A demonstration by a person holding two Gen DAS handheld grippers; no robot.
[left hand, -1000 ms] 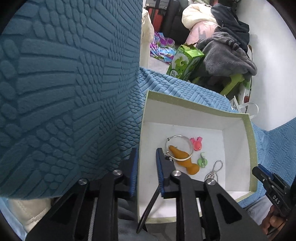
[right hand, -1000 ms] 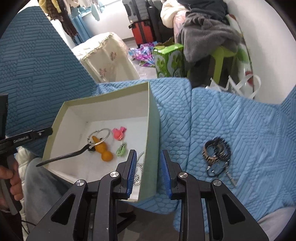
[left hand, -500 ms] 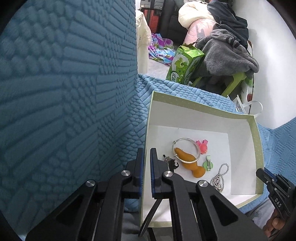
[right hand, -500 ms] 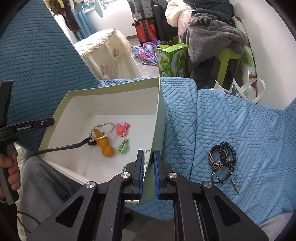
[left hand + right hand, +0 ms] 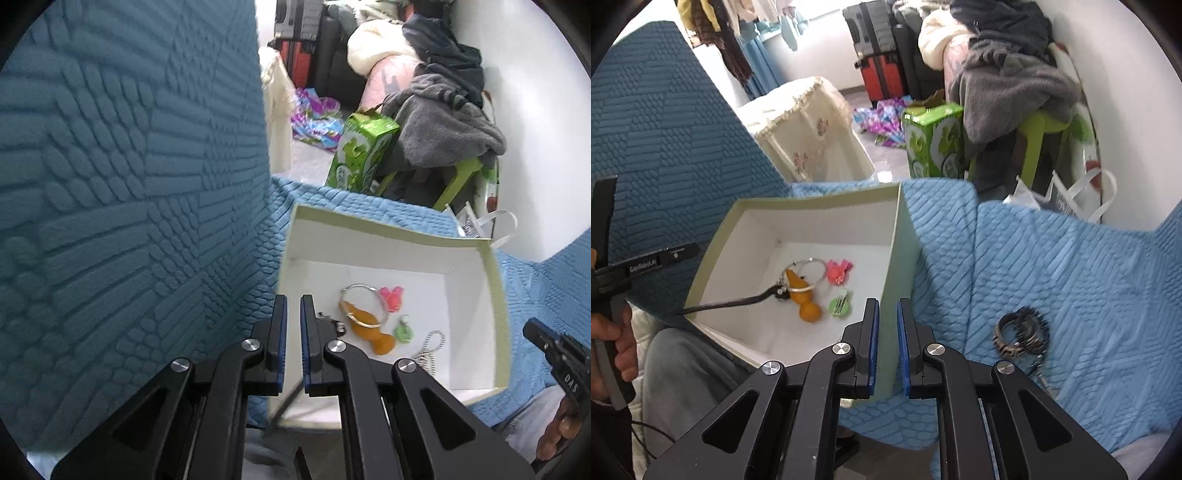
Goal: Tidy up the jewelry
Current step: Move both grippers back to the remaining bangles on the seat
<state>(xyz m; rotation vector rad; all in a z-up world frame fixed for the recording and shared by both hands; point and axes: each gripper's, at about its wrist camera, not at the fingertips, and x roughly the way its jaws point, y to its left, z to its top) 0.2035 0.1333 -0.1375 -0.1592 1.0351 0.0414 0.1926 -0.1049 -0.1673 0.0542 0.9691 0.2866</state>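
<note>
An open pale-green box (image 5: 388, 225) (image 5: 812, 199) with a white inside sits on the blue sofa cover. It holds a silver ring (image 5: 364, 306) (image 5: 805, 275) with a black strap, an orange gourd charm (image 5: 369, 328) (image 5: 807, 308), a pink clip (image 5: 391, 297) (image 5: 838, 271), a green clip (image 5: 402, 332) (image 5: 840, 306) and a bead chain (image 5: 428, 350). My left gripper (image 5: 293, 306) is shut on the box's left wall. My right gripper (image 5: 887, 314) is shut on its right wall. Dark bracelets (image 5: 1021, 332) lie on the cover to the right of the box.
The sofa back (image 5: 129, 184) rises close on the left. The black strap (image 5: 727, 304) hangs over the box's near edge. Beyond the sofa stand a green carton (image 5: 932, 140), a clothes-piled stool (image 5: 1008, 81), red suitcases (image 5: 879, 77) and a lace-covered table (image 5: 805, 125). A person's lap lies under the box.
Both grippers' jaws, apart and straddling the box walls a second ago, have closed onto them. Both views have since pulled up and back a little with the box.
</note>
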